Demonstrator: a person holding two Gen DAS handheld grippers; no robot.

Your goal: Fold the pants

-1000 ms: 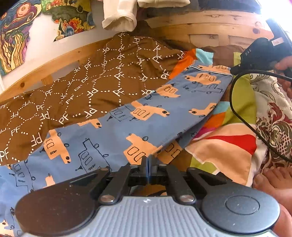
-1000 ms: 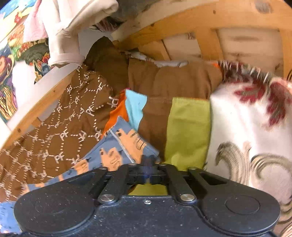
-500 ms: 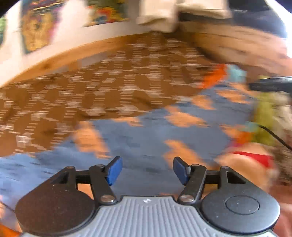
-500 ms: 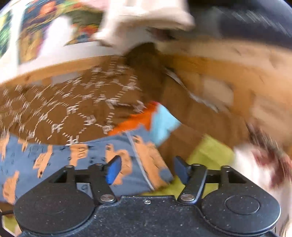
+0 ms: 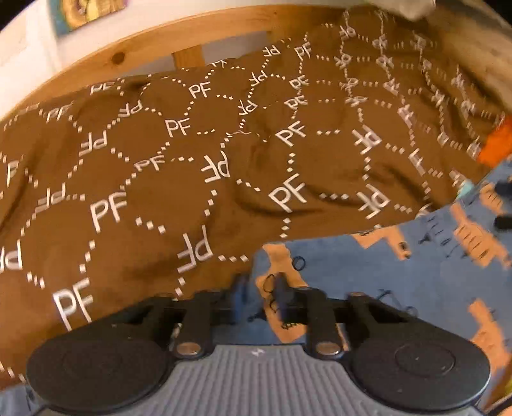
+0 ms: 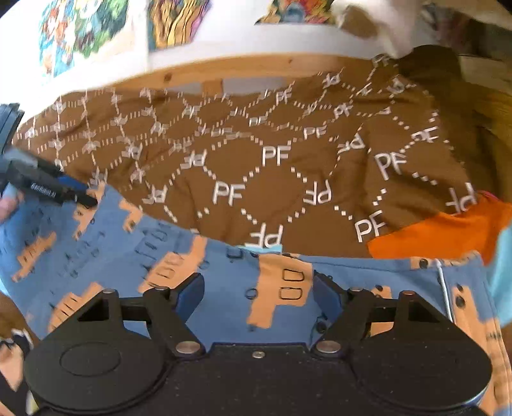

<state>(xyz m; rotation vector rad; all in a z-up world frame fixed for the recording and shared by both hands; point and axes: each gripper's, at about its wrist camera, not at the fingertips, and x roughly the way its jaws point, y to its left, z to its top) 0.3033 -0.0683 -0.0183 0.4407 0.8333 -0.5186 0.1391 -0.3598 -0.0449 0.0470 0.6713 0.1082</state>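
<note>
The pants (image 5: 400,281) are blue with orange shapes and lie flat on a brown bedspread printed with "PF" (image 5: 192,179). In the left wrist view my left gripper (image 5: 260,288) sits at the pants' left corner, its fingers close together with the cloth edge between them. In the right wrist view the pants (image 6: 224,281) stretch across the lower frame. My right gripper (image 6: 259,292) is open above the pants' far edge, holding nothing. The left gripper also shows at the far left of the right wrist view (image 6: 48,185).
A wooden bed frame rail (image 5: 160,41) runs behind the bedspread, with a white wall and colourful pictures (image 6: 172,19) above it. An orange and light blue cloth (image 6: 448,230) lies at the right by the pants. Pale clothing (image 6: 368,19) hangs at the top.
Both grippers opened and let go of the pants, then swung left over the bed. The left gripper has since closed on the pants' left corner; the right stays open.
</note>
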